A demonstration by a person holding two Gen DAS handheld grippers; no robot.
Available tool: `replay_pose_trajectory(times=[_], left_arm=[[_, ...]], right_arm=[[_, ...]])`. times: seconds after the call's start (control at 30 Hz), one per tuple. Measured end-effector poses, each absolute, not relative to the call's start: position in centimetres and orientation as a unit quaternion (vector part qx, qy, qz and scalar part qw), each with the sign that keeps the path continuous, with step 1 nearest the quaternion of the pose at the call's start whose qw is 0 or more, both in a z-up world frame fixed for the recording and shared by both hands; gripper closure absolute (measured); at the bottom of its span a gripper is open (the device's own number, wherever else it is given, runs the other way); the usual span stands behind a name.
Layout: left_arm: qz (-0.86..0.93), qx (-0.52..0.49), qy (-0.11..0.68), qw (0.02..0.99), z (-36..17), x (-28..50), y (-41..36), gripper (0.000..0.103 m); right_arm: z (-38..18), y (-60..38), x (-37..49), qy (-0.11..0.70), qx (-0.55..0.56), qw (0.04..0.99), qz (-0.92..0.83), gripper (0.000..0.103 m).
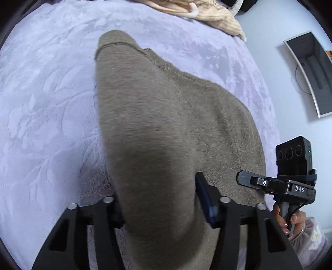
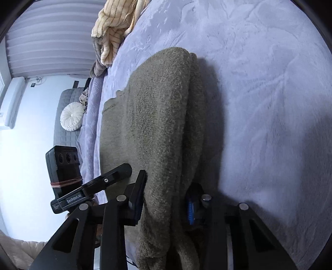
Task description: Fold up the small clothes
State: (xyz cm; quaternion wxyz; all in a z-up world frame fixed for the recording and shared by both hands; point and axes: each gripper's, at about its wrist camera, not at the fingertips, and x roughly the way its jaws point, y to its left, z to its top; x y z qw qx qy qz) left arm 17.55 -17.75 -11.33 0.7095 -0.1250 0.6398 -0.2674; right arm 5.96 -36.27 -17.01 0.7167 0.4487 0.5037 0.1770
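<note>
A taupe knit sweater [image 1: 157,116] lies on a lavender bedspread [image 1: 47,99], one part folded over the rest. My left gripper [image 1: 159,199] is shut on the sweater's near edge, cloth bunched between its fingers. My right gripper [image 2: 164,199] is shut on the sweater [image 2: 157,116] too, its fingers on either side of a lifted fold. The right gripper also shows in the left wrist view [image 1: 276,182], at the sweater's right edge. The left gripper shows in the right wrist view [image 2: 91,187], at the sweater's left edge.
A cream striped garment [image 1: 211,16] lies at the far end of the bed, also seen in the right wrist view [image 2: 116,27]. A grey chair with a round white cushion [image 2: 71,116] stands beside the bed. A mirror [image 1: 311,72] leans by the wall.
</note>
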Motion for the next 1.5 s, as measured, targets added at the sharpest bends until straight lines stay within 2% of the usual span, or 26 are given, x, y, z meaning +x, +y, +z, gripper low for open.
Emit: replay_pose_trajectory(times=[0.3,0.63,0.97,1.1,1.23,1.3,1.33,1.37,1.5], left_arm=[[-0.323,-0.155,0.611,0.706,-7.5,16.0,-15.2,0.056],[-0.323,-0.145,0.600,0.718,-3.6,11.0,-6.5,0.056],[-0.246,-0.134,0.635,0.720,-6.6,6.1,2.4,0.056],[-0.184,-0.117,0.654,0.725,-8.7,5.0,5.1,0.056],[-0.157,-0.132,0.642,0.739,-8.0,3.8,8.6,0.056],[-0.151,-0.126,0.637,0.745,-7.4,3.5,9.4,0.056],[-0.153,-0.122,0.635,0.747,-7.0,3.2,9.6,0.056],[-0.156,-0.120,0.633,0.748,-6.7,3.3,9.6,0.056],[-0.191,-0.098,0.622,0.753,-5.3,3.0,7.4,0.056]], right_arm=[[-13.1,-33.3,3.9,0.472,0.479,0.715,0.191,0.070],[-10.9,-25.7,0.4,0.465,0.488,0.709,0.207,0.070],[-15.0,-16.1,0.4,0.516,0.484,0.673,0.217,0.070],[-15.9,-14.8,1.1,0.570,0.425,0.685,0.160,0.069],[-13.8,-15.3,0.9,0.586,0.361,0.717,0.107,0.069],[-12.5,-15.8,0.3,0.588,0.323,0.737,0.082,0.078],[-12.0,-16.1,-0.2,0.587,0.311,0.744,0.076,0.089],[-11.4,-16.2,-0.6,0.584,0.301,0.750,0.072,0.092],[-8.4,-15.3,-2.6,0.572,0.251,0.775,0.094,0.094]])
